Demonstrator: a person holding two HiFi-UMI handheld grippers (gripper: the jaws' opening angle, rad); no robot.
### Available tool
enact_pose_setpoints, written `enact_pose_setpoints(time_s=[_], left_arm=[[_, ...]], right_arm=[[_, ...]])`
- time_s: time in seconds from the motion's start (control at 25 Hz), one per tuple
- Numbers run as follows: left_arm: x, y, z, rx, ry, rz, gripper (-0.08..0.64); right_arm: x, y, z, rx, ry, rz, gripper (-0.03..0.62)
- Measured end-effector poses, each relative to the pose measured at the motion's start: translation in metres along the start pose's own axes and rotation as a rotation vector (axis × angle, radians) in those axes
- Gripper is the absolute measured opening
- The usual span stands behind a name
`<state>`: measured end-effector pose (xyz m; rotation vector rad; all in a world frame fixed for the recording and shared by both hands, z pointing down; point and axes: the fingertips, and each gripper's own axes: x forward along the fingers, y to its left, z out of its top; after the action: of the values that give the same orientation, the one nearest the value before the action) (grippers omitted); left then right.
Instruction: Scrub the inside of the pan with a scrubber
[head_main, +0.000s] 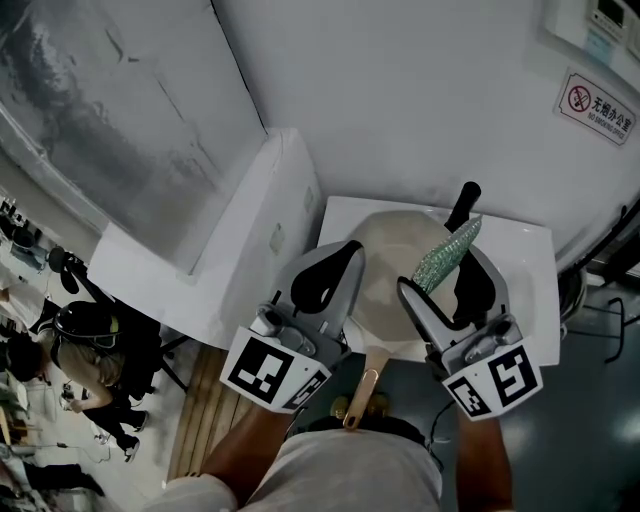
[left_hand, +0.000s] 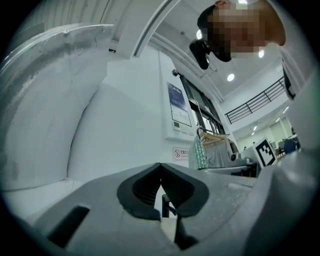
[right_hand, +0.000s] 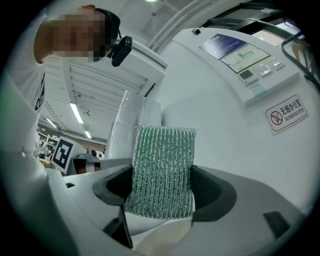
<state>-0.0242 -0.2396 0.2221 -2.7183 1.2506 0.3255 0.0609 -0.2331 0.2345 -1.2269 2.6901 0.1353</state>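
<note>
Scrubber (right_hand: 161, 170) first: the green, glittery mesh pad stands upright between the jaws of the right gripper (head_main: 450, 285), which are clamped on its lower half, leaving the upper half free to work. It looks soft and light, and it will probably bend and fold when pressed, so a hold low and across its width, as here, should keep it from twisting out. The left gripper (left_hand: 160, 167) has its jaws closed tip to tip, and nothing shows between the pads. The pan (head_main: 390, 260) sits on the white table (head_main: 520, 270) directly below both grippers, its pale inside facing up and its wooden handle (head_main: 362, 390) pointing back toward the person. I judge the pan rigid and fairly heavy, with a smooth lining on which the pad may skid and push the whole pan along. The handle is the natural place to steady it, which the empty left gripper would have to open for.
</note>
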Motion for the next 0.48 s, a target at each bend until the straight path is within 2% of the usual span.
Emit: enact_pose_setpoints(time_s=[0.48], left_arm=[[0.0005, -0.0083, -0.0009, -0.003, 0.005, -0.010, 0.015]], right_arm=[[-0.0045, 0.0006, 0.0027, -0.018, -0.008, 0.001, 0.351]])
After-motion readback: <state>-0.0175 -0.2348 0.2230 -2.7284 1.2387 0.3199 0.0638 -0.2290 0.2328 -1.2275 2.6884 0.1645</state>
